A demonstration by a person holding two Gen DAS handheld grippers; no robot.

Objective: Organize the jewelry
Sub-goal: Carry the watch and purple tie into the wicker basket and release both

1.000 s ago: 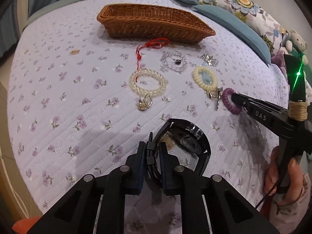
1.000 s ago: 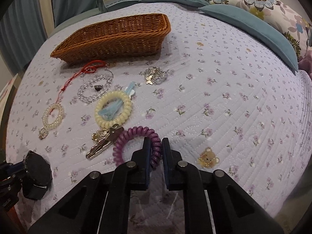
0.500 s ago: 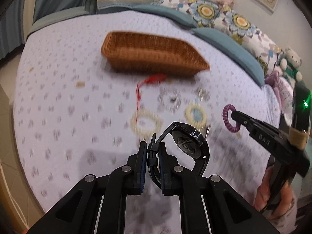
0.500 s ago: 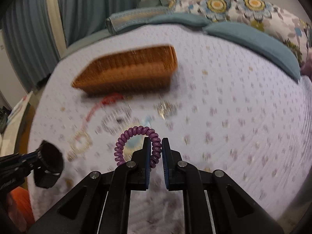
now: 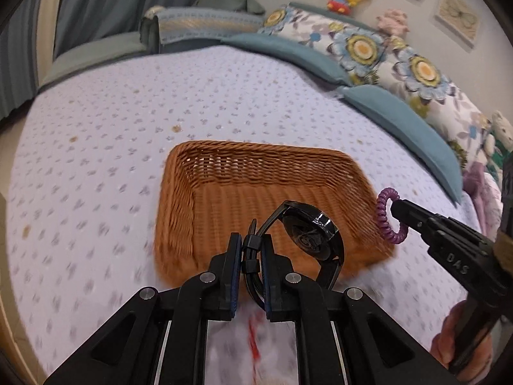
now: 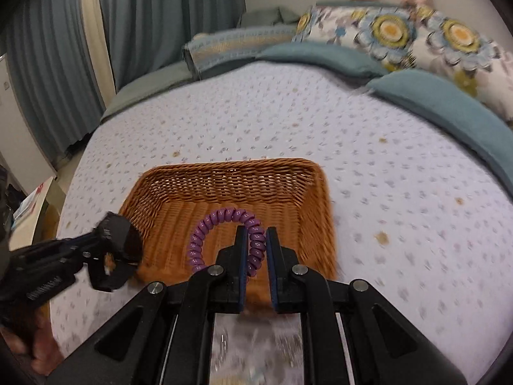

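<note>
- Wristwatch [image 5: 312, 234], black: strap pinched between the pads of the left tool [image 5: 251, 250]; case hangs just right of the fingertips, face tilted, over the near half of the wicker basket [image 5: 205, 199].
- Purple coil bracelet [image 6: 224, 237]: clamped by the right tool [image 6: 256, 243], both pads pressed on its right-hand side; the loop arches up and to the left of the fingers, over the basket floor.
- Both tools closed on their items; neither item touches the basket as far as can be told.
- Left tool points forward over the basket's near edge; right tool comes in from the right, fingers aimed at the basket's right rim. A hand [image 5: 455, 343] grips the right handle at lower right.
- Basket sits on the bed [image 5: 96, 147], on a pale floral quilt; interior bare in both views.
- Left view only: right tool [image 5: 396, 210] side-on, bracelet [image 5: 388, 215] hanging from its tip beside the right rim; red blur on the quilt under the left fingers, not identifiable.
- Right view only: left tool [image 6: 93, 250] at lower left with the watch [image 6: 117, 250] at the basket's near-left corner; blurred shiny items below the fingers.
</note>
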